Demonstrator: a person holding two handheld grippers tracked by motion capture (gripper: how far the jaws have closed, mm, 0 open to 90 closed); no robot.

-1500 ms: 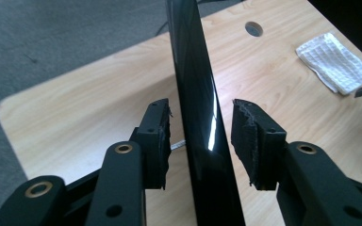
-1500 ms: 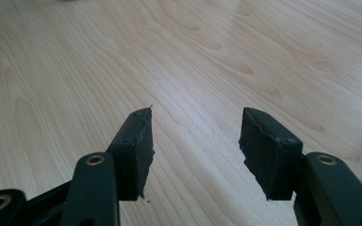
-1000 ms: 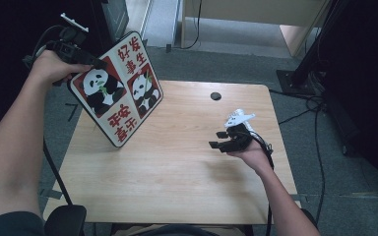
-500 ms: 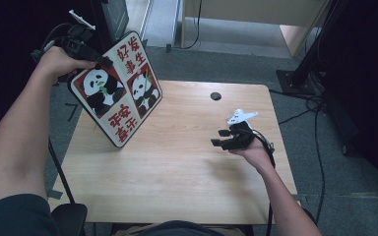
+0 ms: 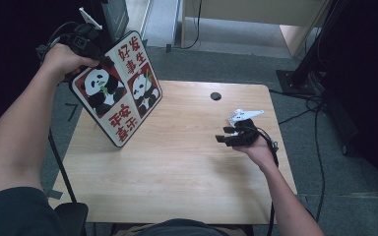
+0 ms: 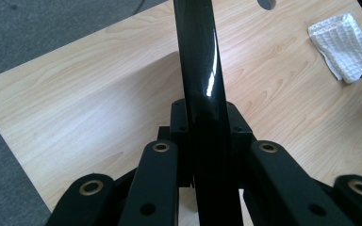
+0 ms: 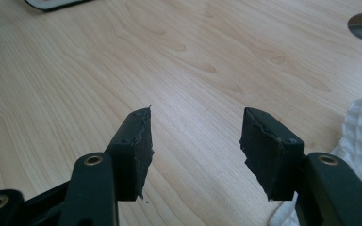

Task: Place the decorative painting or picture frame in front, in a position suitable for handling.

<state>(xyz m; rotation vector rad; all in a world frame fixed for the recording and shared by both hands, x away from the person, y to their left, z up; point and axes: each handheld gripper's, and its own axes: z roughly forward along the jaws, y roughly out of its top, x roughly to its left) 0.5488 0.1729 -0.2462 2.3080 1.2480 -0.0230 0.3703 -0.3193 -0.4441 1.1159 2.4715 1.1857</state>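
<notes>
Two grippers work over one wooden table [image 5: 167, 172]. Largest: the panda-printed tray [image 5: 115, 88], now raised slightly higher than half a second ago, tilted above the table's far-left corner, its rim clamped in the left gripper [image 5: 86, 42]. Smaller: the right gripper [image 7: 195, 141], jaws apart and empty, remains low beside the white waffle cloth [image 6: 341, 44], likely next for wiping.

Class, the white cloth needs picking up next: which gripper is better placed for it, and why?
Right. The right gripper is open, empty and low over the table beside the white cloth; the left gripper is shut on the panda tray.
</notes>
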